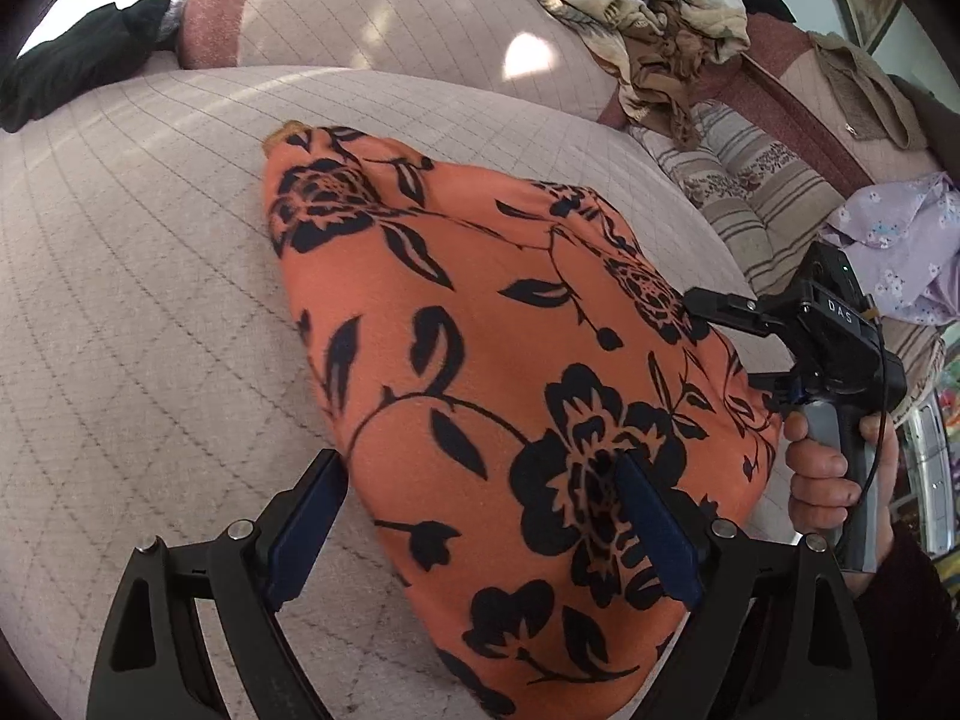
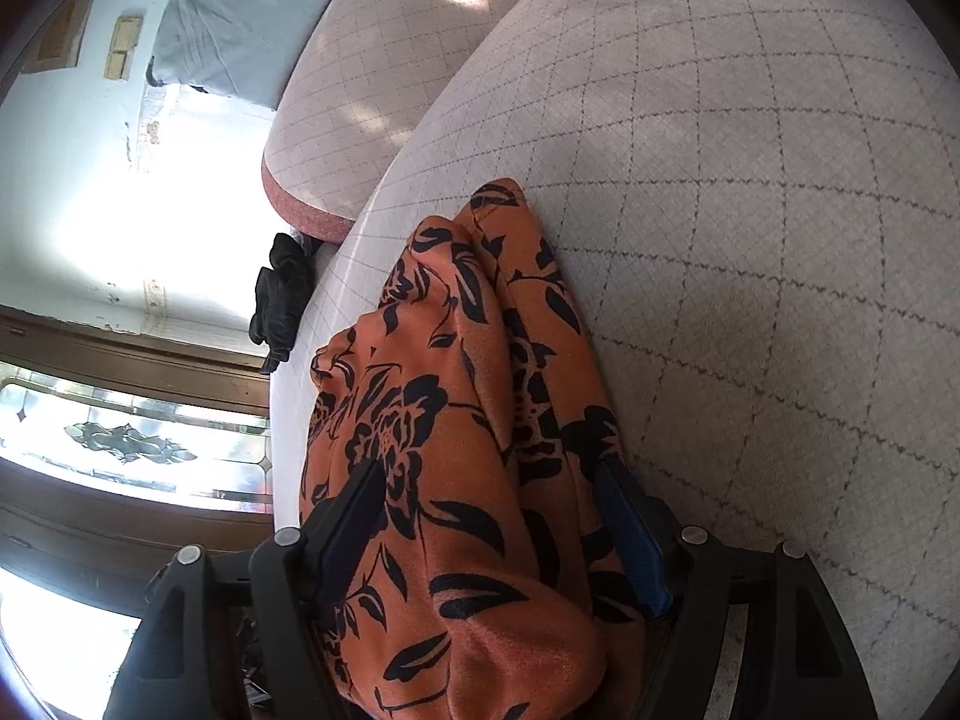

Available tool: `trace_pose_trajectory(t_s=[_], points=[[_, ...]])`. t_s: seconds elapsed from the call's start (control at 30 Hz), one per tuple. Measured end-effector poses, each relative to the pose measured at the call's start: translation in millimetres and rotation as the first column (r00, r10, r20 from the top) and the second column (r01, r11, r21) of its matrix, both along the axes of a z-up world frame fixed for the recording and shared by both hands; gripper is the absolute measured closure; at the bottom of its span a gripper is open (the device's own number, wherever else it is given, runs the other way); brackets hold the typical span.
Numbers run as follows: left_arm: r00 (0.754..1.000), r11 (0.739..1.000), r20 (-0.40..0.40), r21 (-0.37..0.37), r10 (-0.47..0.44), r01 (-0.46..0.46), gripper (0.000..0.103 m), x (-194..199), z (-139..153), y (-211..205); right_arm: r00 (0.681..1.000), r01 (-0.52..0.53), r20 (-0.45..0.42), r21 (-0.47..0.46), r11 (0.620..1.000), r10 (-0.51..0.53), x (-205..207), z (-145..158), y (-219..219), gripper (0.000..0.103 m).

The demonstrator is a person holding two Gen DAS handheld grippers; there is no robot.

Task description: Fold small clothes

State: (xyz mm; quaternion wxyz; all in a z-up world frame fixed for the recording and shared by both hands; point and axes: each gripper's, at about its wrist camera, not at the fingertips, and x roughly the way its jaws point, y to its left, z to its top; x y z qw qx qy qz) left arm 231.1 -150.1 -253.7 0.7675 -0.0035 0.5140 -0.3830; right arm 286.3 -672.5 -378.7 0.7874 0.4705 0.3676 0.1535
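Observation:
An orange garment with black flowers (image 1: 480, 324) lies spread on the quilted sofa seat (image 1: 150, 252). My left gripper (image 1: 480, 516) stands open just above its near end, with one finger over the cloth and the other over the bare seat. At the garment's right edge a hand holds my right gripper (image 1: 741, 345), whose jaws are wide apart. In the right wrist view the orange garment (image 2: 456, 408) bulges up between the right gripper's (image 2: 492, 516) fingers, and I see no pad pinching the cloth.
A crumpled pile of patterned clothes (image 1: 648, 18) sits on the sofa back. A striped cushion (image 1: 744, 180) and a lilac flowered garment (image 1: 900, 240) lie to the right. A dark garment (image 1: 78, 60) rests at the seat's far left edge (image 2: 282, 294).

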Motion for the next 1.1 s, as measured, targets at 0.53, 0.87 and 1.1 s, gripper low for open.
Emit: trace_pose_trajectory(t_s=[0.53,0.87,1.1], points=[[0.998,0.996,-0.007,-0.073,0.057,-0.057,0.051,17,-3,-4,0.992,-0.074,0.073,-0.351,0.933,0.106,-2,32,64,0.05],[0.991,0.991,0.074,-0.081,0.111,-0.105,0.057,8,28,11,0.974,-0.033,0.184,-0.447,0.894,0.128,-23,65,97,0.059],[0.976,0.985,0.138,-0.064,0.169,-0.162,0.057,-1,51,42,0.955,-0.06,0.237,-0.432,0.9,0.177,-28,84,140,0.059]])
